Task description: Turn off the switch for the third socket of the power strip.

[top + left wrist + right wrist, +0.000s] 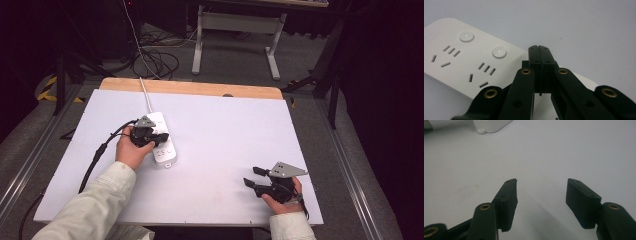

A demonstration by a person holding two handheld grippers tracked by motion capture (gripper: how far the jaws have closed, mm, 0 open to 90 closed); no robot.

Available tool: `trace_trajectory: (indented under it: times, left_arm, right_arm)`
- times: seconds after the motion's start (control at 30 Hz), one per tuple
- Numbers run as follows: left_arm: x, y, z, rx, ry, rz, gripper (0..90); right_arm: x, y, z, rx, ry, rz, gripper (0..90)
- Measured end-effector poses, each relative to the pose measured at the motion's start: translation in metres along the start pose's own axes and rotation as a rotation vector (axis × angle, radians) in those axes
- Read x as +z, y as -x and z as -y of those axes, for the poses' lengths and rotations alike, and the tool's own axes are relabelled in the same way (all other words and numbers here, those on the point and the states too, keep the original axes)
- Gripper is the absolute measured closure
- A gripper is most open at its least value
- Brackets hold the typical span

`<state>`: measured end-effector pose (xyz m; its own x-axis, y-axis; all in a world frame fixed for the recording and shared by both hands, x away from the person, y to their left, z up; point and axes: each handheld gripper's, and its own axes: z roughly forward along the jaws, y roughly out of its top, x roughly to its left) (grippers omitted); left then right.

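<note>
Presently on the white rectangular table board (225, 145):

Item one: white plastic power strip (163, 141) with rows of sockets and round push buttons (499, 52) (two buttons show in the left gripper view). It lies flat on the left half of the board, its white cord (146, 92) running off toward the far edge.

Item two: left gripper (159, 136), black, two-jawed, with a grey three-cornered plate on top, carried in the person's left hand (131, 150). Jaws are pressed fully together with nothing between them; their tips sit over the power strip, just beside the nearer round button. Whether the tips touch the casing cannot be told. A black cable trails back off the near left edge.

Item three: right gripper (254, 176), same make, carried in the right hand (280, 197) at the near right corner. Jaws stand apart, empty, above bare board, well apart from the power strip (491, 125).
</note>
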<state>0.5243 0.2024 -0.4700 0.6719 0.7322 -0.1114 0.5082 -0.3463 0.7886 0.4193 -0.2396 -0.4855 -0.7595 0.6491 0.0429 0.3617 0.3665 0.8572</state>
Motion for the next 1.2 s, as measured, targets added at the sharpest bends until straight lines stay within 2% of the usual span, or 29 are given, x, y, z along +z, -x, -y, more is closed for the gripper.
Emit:
trace_trajectory:
  times: [0.23, 0.27, 0.47, 0.6, 0.8, 1.0, 1.2]
  left_arm:
    - [0.0011, -0.0012, 0.0006, 0.005, 0.003, -0.014, 89.9]
    - [0.0016, -0.0012, 0.0008, -0.005, 0.006, -0.006, 89.9]
    - [0.0021, 0.0001, 0.0012, 0.006, 0.001, -0.018, 90.0]
    - [0.0026, -0.0007, 0.0015, -0.006, -0.003, -0.013, 90.0]
    - [0.0028, 0.0002, 0.0016, 0.004, -0.003, -0.018, 90.0]
    - [0.0026, -0.0013, 0.0026, -0.002, 0.001, -0.011, 90.0]
    - [0.0030, 0.0005, 0.0026, -0.002, 0.005, -0.022, 90.0]
  right_arm:
    - [0.0002, 0.0001, 0.0001, -0.002, -0.001, -0.001, 43.0]
    - [0.0005, 0.0000, 0.0001, -0.002, -0.002, -0.003, 43.0]
    - [0.0008, -0.0002, 0.0001, -0.003, -0.005, -0.006, 43.1]
    - [0.0010, -0.0004, 0.0001, -0.005, -0.006, -0.007, 43.0]
    - [0.0013, -0.0003, 0.0003, -0.005, -0.010, -0.006, 43.0]
    - [0.0012, -0.0004, 0.0004, -0.007, -0.013, -0.003, 43.0]
    - [0.0016, -0.0005, 0.0005, -0.010, -0.015, -0.004, 43.0]
